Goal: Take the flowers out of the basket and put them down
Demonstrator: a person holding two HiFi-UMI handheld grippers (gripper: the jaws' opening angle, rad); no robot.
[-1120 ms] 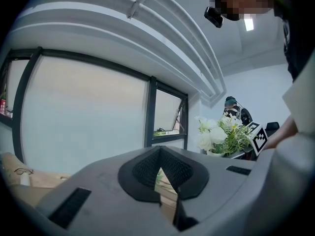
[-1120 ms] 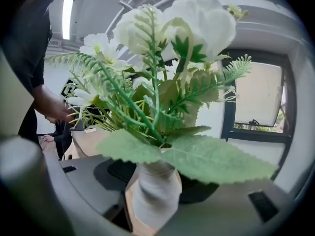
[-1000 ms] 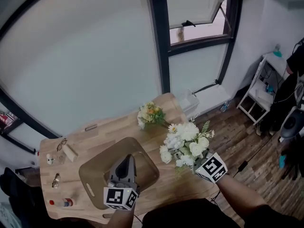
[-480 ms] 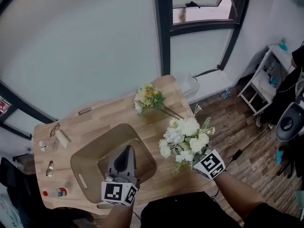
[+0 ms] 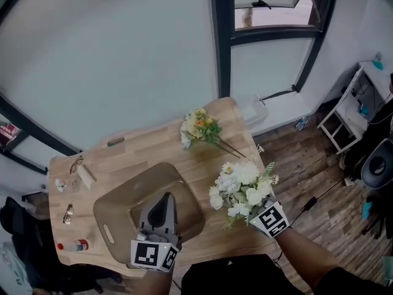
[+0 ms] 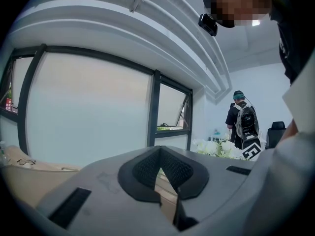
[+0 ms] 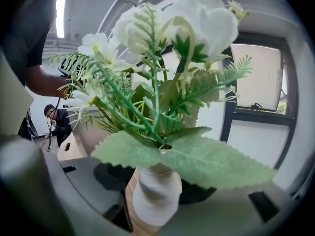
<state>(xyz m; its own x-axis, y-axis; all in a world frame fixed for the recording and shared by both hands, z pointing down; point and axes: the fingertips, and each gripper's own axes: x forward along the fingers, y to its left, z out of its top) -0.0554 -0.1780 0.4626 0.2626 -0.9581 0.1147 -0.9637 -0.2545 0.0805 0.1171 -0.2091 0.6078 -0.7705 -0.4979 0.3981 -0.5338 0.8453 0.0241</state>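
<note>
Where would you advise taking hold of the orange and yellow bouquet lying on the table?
By its bare stems, not the blooms. The orange and yellow bouquet lies flat, stems trailing toward the right edge of the table, so a claw coming from that side, jaws across the stems, would likely grip cleanly.

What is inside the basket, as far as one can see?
Nothing shows inside the basket but its bare bottom. The left gripper hangs over the near part and covers whatever lies below it there.
</note>
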